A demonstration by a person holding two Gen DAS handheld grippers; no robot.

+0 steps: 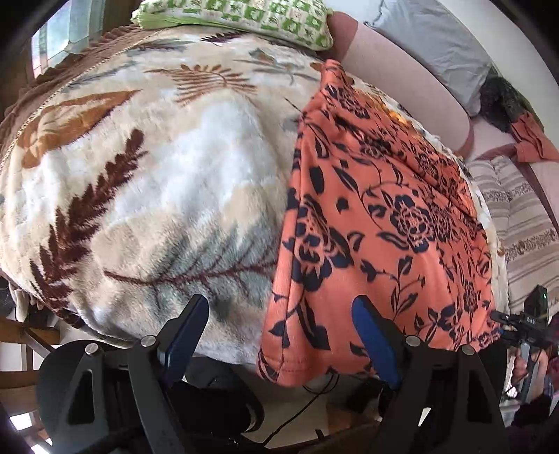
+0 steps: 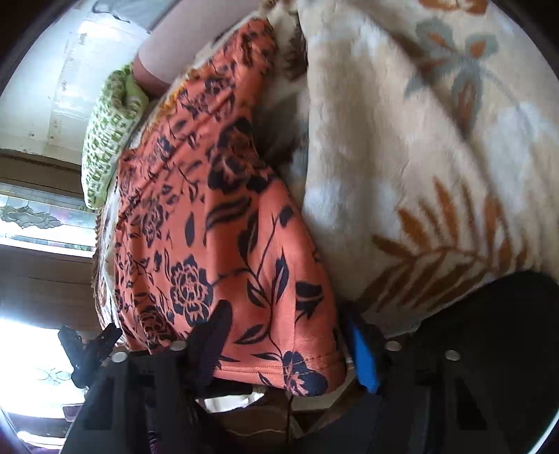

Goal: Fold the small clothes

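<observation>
An orange garment with a dark floral print [image 1: 377, 216] lies spread on a fleece blanket [image 1: 157, 181], its hem hanging over the near edge. My left gripper [image 1: 279, 314] is open, and its fingers straddle the garment's lower left corner without pressing it. In the right wrist view the same garment [image 2: 216, 227] runs away from me. My right gripper [image 2: 288, 335] straddles the hem's right corner. Its jaws stand apart with flat cloth between them, so it is open. The blue pad [image 2: 363, 352] sits just beside the cloth's edge.
A green patterned pillow [image 1: 244, 17] lies at the far end of the blanket. A grey pillow [image 1: 436, 42], an orange cloth [image 1: 534, 139] and a striped cover [image 1: 524, 227] lie to the right. Dark cables hang below the bed's edge [image 1: 314, 394].
</observation>
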